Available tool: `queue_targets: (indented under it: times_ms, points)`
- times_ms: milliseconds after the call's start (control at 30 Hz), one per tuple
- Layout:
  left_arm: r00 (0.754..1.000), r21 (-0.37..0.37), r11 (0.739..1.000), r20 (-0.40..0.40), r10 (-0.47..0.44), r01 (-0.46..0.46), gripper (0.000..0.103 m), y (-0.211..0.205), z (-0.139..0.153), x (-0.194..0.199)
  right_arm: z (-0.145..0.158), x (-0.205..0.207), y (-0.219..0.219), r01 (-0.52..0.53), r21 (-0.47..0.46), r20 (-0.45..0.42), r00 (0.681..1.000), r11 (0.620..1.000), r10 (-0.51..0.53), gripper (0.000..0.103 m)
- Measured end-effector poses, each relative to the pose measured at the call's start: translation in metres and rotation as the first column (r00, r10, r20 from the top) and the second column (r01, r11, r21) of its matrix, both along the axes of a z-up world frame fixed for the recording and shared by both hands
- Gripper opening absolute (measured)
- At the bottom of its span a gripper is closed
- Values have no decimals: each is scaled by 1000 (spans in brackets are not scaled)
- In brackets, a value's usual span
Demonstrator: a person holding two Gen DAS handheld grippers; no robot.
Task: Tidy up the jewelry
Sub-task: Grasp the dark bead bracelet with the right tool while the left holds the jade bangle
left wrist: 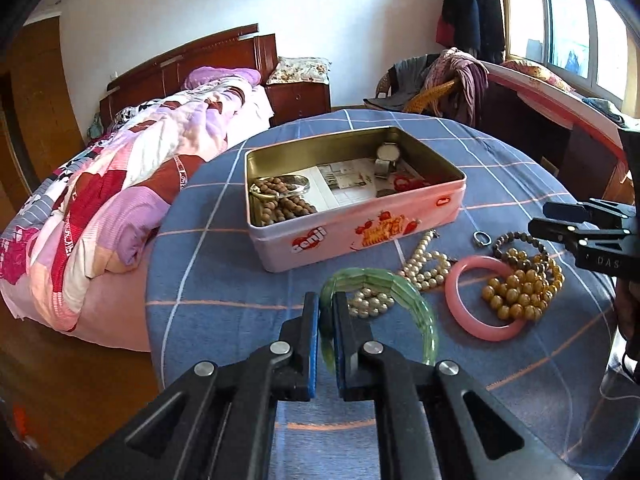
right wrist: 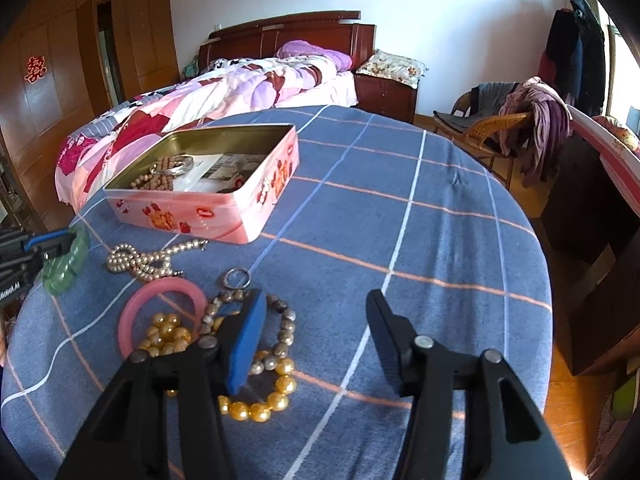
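The left gripper (left wrist: 326, 304) is pitched down over the near table (left wrist: 224, 264) edge, its jaws clamped on the green bangle (left wrist: 384, 292), which is held at 6 o'clock from the tin (left wrist: 360, 224). The right gripper (right wrist: 316, 304) is tilted down likewise, jaws parted around nothing, above the bead bracelets (right wrist: 276, 384). The pearls (left wrist: 424, 264) and pink bangle (left wrist: 472, 320) are seen at 3 o'clock of the green one.
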State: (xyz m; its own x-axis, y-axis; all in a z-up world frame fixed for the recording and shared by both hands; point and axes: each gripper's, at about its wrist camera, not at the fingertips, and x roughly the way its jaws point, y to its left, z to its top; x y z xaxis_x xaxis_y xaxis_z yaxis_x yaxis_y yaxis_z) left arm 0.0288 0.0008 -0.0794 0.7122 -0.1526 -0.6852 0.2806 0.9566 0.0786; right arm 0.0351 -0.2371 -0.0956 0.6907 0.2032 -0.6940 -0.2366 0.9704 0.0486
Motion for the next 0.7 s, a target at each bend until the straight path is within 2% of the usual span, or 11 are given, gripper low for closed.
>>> queue_targets:
  times_ms: [67, 167, 233, 267, 367, 433, 567, 700]
  points:
    - [1000, 8, 1000, 3, 8, -8, 6, 0, -2, 1, -2, 1, 3, -9, -4, -6, 1000, 1000, 9, 53]
    - [1000, 5, 1000, -4, 10, -10, 5, -1, -8, 2, -7, 3, 8, -25, -12, -28, 999, 1000, 25, 46]
    - [1000, 2, 1000, -14, 7, -7, 5, -2, -11, 3, -12, 6, 11, -42, -26, -55, 998, 999, 40, 39]
    - [1000, 2, 1000, -16, 5, -5, 6, -2, -12, 3, -14, 7, 11, -51, -27, -65, 997, 998, 49, 29]
    - [1000, 1, 1000, -18, 1, -1, 5, -3, -13, 2, -15, 6, 9, -73, -11, -79, 994, 997, 72, 22]
    - [1000, 1, 1000, -17, 0, 0, 6, -3, -12, 3, -15, 5, 10, -84, -16, -79, 993, 996, 83, 21]
    - [1000, -3, 1000, -4, 0, 0, 5, -3, -9, 1, -15, 1, 13, -111, -9, -71, 991, 994, 110, 11]
    - [1000, -10, 1000, 17, 3, -2, 6, -2, -2, -1, -9, -4, 18, -124, -13, -38, 992, 992, 123, 11]
